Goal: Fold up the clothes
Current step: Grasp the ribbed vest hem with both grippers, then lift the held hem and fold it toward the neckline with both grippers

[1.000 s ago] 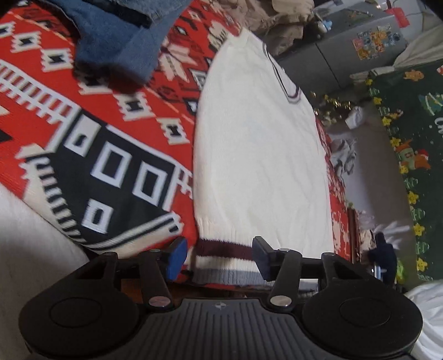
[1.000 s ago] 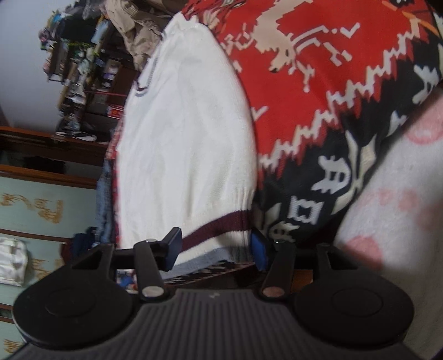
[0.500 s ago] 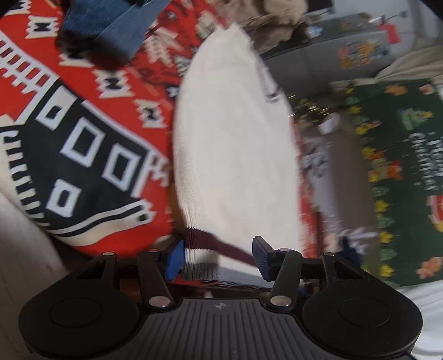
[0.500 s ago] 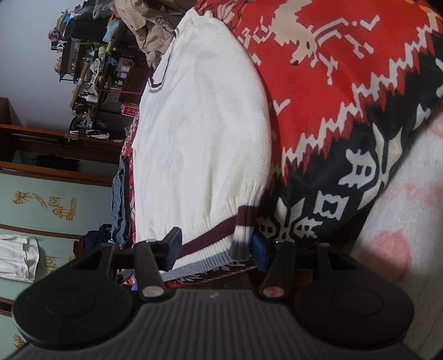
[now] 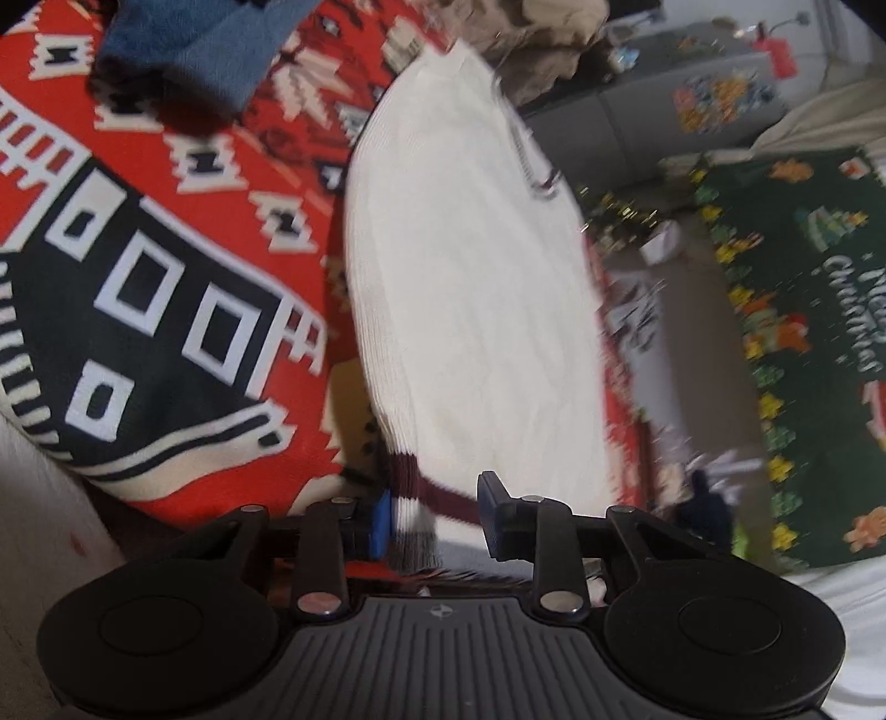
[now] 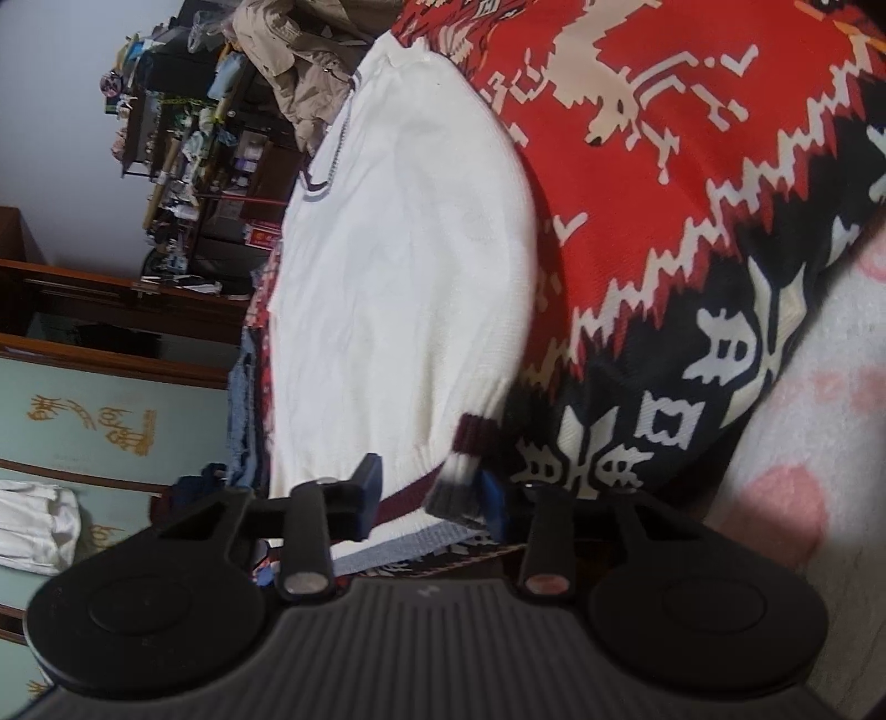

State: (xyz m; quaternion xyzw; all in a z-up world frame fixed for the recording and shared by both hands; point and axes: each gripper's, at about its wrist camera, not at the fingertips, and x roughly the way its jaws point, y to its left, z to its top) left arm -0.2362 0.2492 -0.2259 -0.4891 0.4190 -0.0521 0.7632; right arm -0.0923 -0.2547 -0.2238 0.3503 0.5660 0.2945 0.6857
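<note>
A white knit sweater (image 5: 470,304) with a maroon and grey striped hem lies flat on a red, black and white patterned blanket (image 5: 166,332). My left gripper (image 5: 437,515) sits at the hem's near left corner. Its jaws are closing, the hem is bunched between them, and a gap is still showing. In the right wrist view the same sweater (image 6: 398,288) stretches away over the blanket (image 6: 664,166). My right gripper (image 6: 432,493) is at the other hem corner. Its jaws are also closing, with the curled striped hem between them.
A folded blue garment (image 5: 210,50) lies on the blanket at the far left. Beige clothes (image 6: 293,72) are piled beyond the sweater's collar. A green Christmas cloth (image 5: 803,332) hangs beyond the bed. A white and pink fuzzy cover (image 6: 803,471) borders the blanket. Cluttered shelves (image 6: 183,138) stand farther back.
The jaws of both grippers have narrowed around the hem corners. The hem, flat a second ago, has bunched and curled up between the pads. The left view has tilted slightly.
</note>
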